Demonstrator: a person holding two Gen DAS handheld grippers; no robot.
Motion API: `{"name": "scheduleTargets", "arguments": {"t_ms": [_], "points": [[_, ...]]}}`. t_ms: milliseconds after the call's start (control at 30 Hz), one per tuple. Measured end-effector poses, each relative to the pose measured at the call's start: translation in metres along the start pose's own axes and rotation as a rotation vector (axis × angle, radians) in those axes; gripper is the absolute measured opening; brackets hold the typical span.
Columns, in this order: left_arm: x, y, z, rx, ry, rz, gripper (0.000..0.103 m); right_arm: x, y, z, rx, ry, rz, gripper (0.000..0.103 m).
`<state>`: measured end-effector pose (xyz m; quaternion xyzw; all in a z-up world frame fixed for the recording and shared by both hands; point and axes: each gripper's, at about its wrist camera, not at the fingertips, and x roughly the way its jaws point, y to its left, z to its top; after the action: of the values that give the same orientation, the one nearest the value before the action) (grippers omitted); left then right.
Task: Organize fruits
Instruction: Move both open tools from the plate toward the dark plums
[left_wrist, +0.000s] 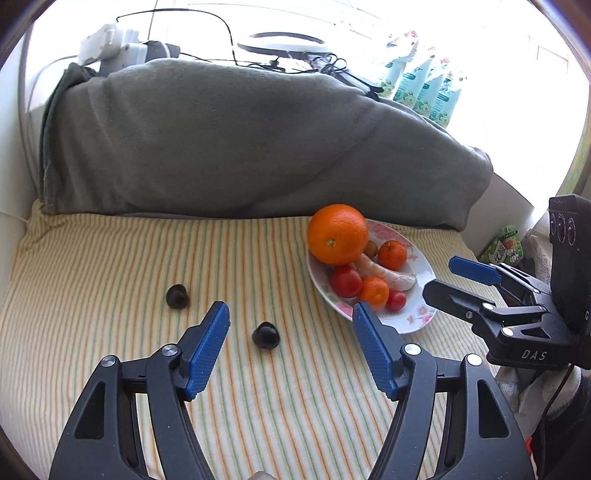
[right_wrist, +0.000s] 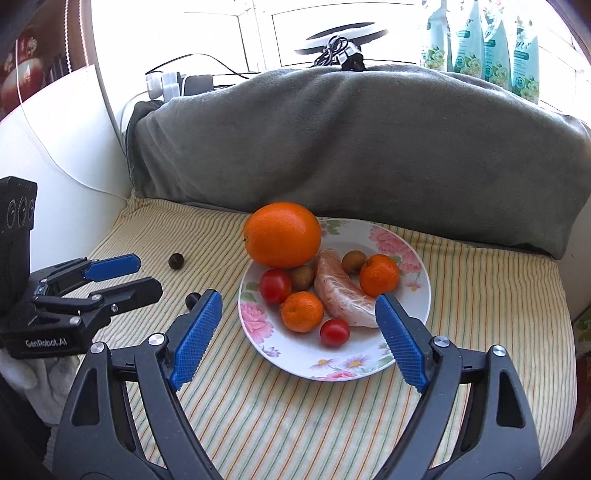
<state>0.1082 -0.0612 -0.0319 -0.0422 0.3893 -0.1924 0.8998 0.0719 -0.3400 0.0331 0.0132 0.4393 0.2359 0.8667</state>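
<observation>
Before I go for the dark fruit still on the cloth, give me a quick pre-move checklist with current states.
1. Left hand-held gripper open and empty: ok.
2. Right hand-held gripper open and empty: ok.
3. Near dark fruit free on the striped cloth, nothing touching it: ok.
4. Far dark fruit also loose, apart from the first: ok.
5. Bare room on the plate: ok, at the near rim.
6. Large orange settled at the plate's edge: cannot tell.

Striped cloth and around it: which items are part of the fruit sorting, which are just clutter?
Job:
floral plate
big orange
two dark fruits off the plate
left gripper, right gripper, both open

Clutter:
grey blanket
green pouches
cables
</observation>
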Motion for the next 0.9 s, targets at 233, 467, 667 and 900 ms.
{"name": "scheduleTargets", "arguments": {"t_ms": [233, 467, 667, 900], "points": [[-0.010, 0.042, -0.009, -0.044, -0.029, 0.071, 0.069, 0.002, 0.018, -0.008, -0.018, -0.019, 0.050, 0.087], [-0.011, 0.067, -0.016, -0.059, -0.029, 0.093, 0.069, 0.014, 0.044, -0.017, -0.077, -0.001, 0.109, 0.087], [-0.004, 0.077, -0.020, -0.083, -0.007, 0.080, 0.058, 0.028, 0.066, -0.025, -0.110, 0.033, 0.161, 0.087], [0.012, 0.081, -0.020, -0.097, 0.023, 0.071, 0.046, 0.050, 0.085, -0.025, -0.128, 0.072, 0.177, 0.078]]}}
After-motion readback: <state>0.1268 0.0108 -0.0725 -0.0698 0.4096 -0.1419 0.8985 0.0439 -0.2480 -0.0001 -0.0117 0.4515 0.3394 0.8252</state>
